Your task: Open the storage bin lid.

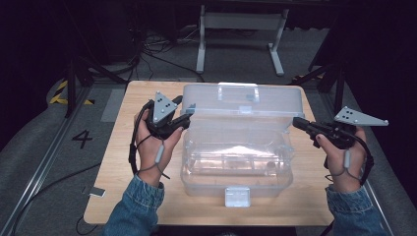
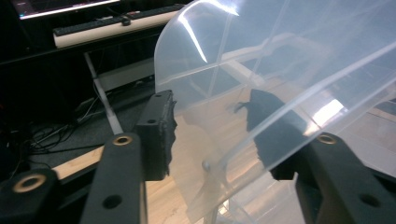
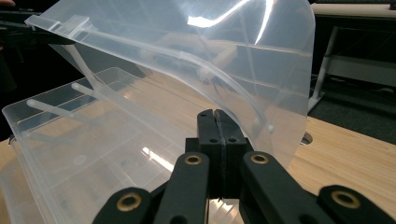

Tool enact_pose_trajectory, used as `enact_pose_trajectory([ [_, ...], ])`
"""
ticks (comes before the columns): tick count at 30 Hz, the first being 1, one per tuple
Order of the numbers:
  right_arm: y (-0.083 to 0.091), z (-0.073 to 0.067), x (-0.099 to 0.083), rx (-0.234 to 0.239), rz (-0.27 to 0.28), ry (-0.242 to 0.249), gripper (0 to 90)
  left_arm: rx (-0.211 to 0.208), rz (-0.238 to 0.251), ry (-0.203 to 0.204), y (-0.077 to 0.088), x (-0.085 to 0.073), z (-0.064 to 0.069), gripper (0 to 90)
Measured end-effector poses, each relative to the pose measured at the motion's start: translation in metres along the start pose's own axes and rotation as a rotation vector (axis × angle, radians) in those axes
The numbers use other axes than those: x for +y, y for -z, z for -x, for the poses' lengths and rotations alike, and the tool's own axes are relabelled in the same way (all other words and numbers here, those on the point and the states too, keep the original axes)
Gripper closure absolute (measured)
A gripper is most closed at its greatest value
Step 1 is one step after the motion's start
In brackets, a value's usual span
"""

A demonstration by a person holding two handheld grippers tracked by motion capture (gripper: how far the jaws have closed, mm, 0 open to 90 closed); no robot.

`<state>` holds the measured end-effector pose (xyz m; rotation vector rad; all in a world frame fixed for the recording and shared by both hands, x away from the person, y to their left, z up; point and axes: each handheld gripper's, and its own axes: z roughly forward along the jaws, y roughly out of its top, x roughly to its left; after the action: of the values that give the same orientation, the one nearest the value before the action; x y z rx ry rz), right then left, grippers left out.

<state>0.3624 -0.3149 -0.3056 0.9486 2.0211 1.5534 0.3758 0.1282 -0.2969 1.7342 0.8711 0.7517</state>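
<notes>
A clear plastic box [image 1: 236, 157] stands on the wooden table [image 1: 147, 196] with its hinged lid [image 1: 243, 101] raised at the back. My left gripper [image 1: 183, 113] is at the lid's left end. In the left gripper view, the lid's end wall [image 2: 261, 56] runs between the parted jaws of my left gripper [image 2: 215, 130]; one pad [image 2: 159, 135] is outside it and the other shows through the plastic, with no firm press visible. My right gripper [image 1: 296, 122] is shut on nothing, its tip at the box's right end. In the right gripper view, the right gripper [image 3: 217, 126] points at the lid [image 3: 187, 46] and the base [image 3: 70, 140].
A white latch [image 1: 237, 195] sits on the box's front wall and a handle [image 1: 238, 92] on the lid. A small flat item [image 1: 97, 191] lies at the table's left edge. Beyond the table stand a white metal frame [image 1: 241, 22], dark stands and floor cables.
</notes>
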Motion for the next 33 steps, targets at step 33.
enact_pose_trajectory([
  [33, 0.029, -0.045, -0.032, 0.246, -0.278, 0.15, 86.0, 0.025, -0.096, 0.112, -0.022, 0.016, -0.018, 72.7],
])
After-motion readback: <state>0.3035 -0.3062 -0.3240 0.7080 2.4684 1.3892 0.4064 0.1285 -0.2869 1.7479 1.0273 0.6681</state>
